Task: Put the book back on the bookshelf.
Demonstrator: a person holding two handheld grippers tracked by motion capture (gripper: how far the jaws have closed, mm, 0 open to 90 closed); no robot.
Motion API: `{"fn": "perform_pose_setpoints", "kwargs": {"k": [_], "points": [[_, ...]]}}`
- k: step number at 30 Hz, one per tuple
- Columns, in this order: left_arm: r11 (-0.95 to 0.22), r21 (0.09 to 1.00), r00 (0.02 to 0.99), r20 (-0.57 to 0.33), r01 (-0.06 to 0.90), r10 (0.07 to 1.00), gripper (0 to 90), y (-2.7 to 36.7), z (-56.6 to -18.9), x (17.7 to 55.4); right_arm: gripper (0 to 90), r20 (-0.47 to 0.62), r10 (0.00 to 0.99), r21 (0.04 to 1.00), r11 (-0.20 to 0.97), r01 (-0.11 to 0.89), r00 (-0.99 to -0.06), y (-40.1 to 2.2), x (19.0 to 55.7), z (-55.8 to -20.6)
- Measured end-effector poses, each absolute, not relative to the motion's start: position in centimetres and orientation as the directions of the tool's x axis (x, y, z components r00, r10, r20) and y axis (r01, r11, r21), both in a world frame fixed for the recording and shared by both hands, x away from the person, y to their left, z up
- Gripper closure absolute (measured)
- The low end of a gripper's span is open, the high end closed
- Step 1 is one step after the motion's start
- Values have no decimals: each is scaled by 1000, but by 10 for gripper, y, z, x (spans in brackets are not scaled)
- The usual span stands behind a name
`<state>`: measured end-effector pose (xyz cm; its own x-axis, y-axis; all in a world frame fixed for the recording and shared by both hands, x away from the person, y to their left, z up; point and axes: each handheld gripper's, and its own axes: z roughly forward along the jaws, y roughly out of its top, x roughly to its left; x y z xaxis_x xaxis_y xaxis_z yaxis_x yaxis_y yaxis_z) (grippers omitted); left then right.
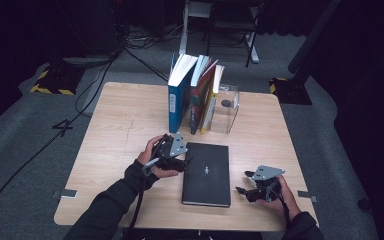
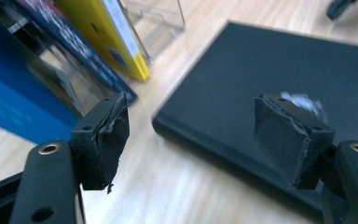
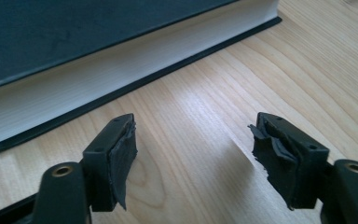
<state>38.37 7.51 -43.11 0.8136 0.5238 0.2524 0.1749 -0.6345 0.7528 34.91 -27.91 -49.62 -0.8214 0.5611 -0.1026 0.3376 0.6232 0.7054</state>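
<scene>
On the desk [image 1: 120,125] a black book [image 1: 206,173] lies flat between both tools. Behind it, upright books [image 1: 192,92] lean beside a clear box [image 1: 226,109] holding a small dark item, too small to identify. Left tool [image 1: 184,162] gapes at the book's corner; right tool [image 1: 241,190] gapes, empty.

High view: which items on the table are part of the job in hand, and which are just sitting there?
In play:
- flat black hardcover book lying on the wooden table
- left tool, open at the book's spine edge
- right tool, open, facing the book's page edge

Standing by:
- row of upright books, blue one at its left end
- clear plastic bookend box
</scene>
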Motion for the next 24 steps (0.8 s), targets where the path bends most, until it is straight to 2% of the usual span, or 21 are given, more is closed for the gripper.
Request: {"fn": "perform_pose_setpoints", "kwargs": {"k": [20,24], "points": [[-722,648,888,154,241,434,271,110,-481,331,299,-90,458,726,637,257,-884,-269,339,-495],[-716,646,912,73,265,403,269,115,-491,322,299,-85,424,718,653,240,-902,-264,336,-496]]}}
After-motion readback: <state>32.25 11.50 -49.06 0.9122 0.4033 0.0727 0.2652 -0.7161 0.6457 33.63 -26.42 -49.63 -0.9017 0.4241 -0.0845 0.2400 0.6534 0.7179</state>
